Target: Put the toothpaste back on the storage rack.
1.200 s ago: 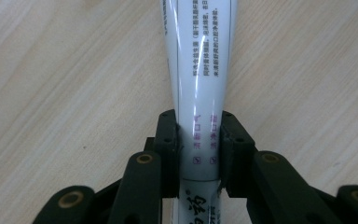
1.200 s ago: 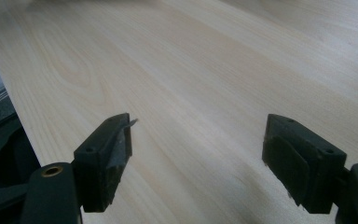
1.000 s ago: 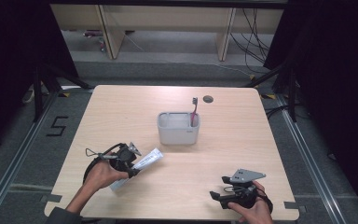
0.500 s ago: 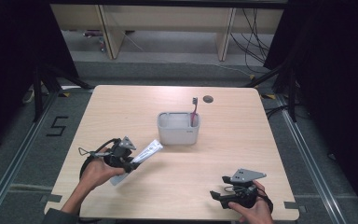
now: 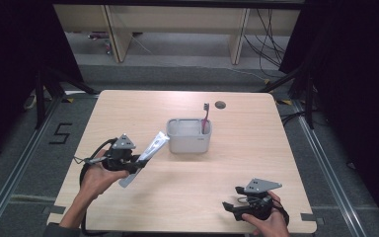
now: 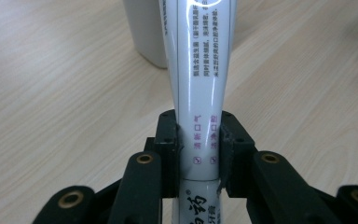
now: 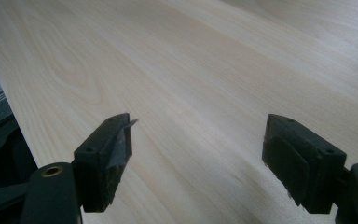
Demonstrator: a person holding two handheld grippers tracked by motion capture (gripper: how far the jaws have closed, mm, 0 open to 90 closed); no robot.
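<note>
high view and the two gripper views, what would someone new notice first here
The white toothpaste tube, clamped in the left gripper and tilted up toward the grey tub at mid table, draws the eye first. In the tub a red toothbrush stands upright at its right end. Near the table's front right corner, the right gripper rests with its fingers wide apart over bare wood.

One toothpaste tube [image 5: 150, 148], one toothbrush [image 5: 206, 116], one grey holder [image 5: 188, 139] — two tools, one table [image 5: 256, 148].
</note>
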